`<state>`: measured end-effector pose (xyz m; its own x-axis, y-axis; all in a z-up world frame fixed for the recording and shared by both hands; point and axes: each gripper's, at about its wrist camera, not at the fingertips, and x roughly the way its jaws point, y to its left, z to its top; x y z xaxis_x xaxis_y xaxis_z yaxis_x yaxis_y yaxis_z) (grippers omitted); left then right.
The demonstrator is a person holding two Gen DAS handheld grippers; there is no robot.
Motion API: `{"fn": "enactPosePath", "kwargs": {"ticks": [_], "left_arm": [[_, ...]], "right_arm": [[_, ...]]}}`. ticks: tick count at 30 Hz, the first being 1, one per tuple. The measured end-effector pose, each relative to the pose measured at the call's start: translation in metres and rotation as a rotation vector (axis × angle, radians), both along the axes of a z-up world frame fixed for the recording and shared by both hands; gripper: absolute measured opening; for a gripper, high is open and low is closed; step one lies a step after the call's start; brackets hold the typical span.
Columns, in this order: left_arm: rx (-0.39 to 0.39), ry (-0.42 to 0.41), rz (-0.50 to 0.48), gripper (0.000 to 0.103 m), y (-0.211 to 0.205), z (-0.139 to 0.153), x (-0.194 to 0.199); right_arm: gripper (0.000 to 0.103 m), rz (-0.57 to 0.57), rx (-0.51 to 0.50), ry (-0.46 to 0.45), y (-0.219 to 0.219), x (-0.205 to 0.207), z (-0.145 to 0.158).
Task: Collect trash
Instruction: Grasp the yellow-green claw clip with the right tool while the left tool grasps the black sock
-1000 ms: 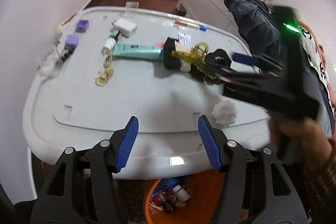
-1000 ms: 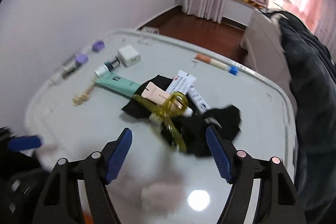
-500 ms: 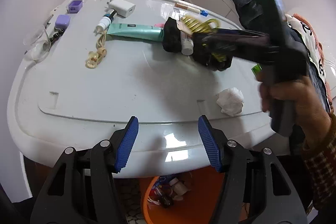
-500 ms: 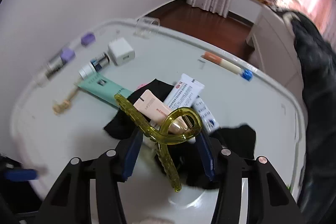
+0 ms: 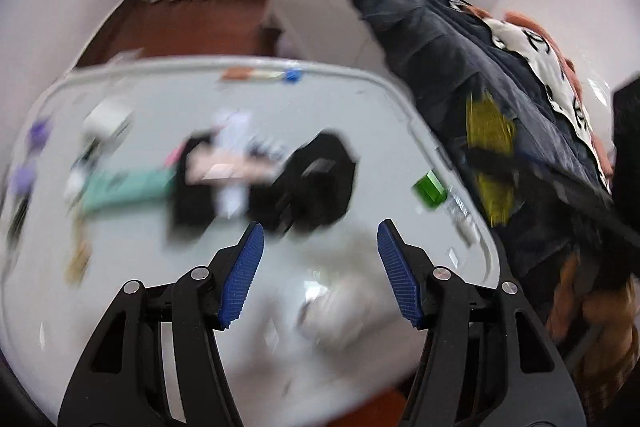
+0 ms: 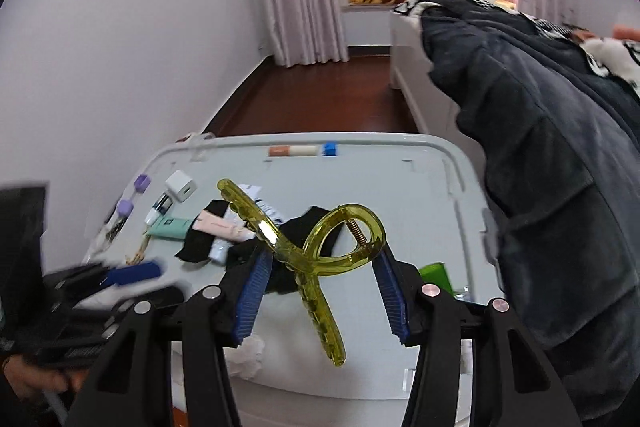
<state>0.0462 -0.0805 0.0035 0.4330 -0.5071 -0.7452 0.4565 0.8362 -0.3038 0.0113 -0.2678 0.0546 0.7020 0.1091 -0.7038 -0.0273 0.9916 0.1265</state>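
My right gripper is shut on a translucent yellow hair claw clip and holds it up over the white table. In the left wrist view the clip is a yellow blur off the table's right edge. My left gripper is open with nothing between its blue pads. It hangs over a crumpled white tissue wad near the table's front edge. The tissue wad also lies below the right gripper, and the left gripper's blue pad shows blurred at lower left.
A black cloth, a mint tube, a pink tube, a white charger, purple caps and an orange-white stick lie on the table. A green item sits at its right edge. Dark clothing is piled on the right.
The right gripper closed on the yellow clip, lifted it off the black cloth and carried it right. The left gripper swung right over the table, above the tissue wad.
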Motion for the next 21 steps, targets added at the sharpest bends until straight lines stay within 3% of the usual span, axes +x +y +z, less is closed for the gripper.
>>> {"fn": "enactPosePath", "kwargs": {"ticks": [6, 8, 12, 13, 15, 21], "left_arm": [[0.148, -0.053, -0.099, 0.058, -0.074, -0.023, 0.054], [0.222, -0.022, -0.102, 0.059, -0.092, -0.04, 0.072], [0.284, 0.048, -0.087, 0.055, -0.104, -0.065, 0.083], [0.284, 0.043, -0.081, 0.037, -0.104, -0.068, 0.081], [0.277, 0.04, -0.081, 0.016, -0.1, -0.069, 0.074], [0.147, -0.01, -0.069, 0.013, -0.067, -0.028, 0.03]], "right_arm": [[0.051, -0.018, 0.059, 0.005, -0.021, 0.0, -0.005], [0.051, -0.017, 0.057, -0.003, -0.024, -0.001, -0.003], [0.051, -0.02, 0.058, -0.008, -0.028, -0.005, -0.001], [0.051, -0.022, 0.059, -0.008, -0.028, -0.006, 0.0], [0.051, -0.026, 0.063, -0.012, -0.03, -0.007, 0.001], [0.051, -0.028, 0.061, -0.032, -0.028, -0.013, 0.005]]}}
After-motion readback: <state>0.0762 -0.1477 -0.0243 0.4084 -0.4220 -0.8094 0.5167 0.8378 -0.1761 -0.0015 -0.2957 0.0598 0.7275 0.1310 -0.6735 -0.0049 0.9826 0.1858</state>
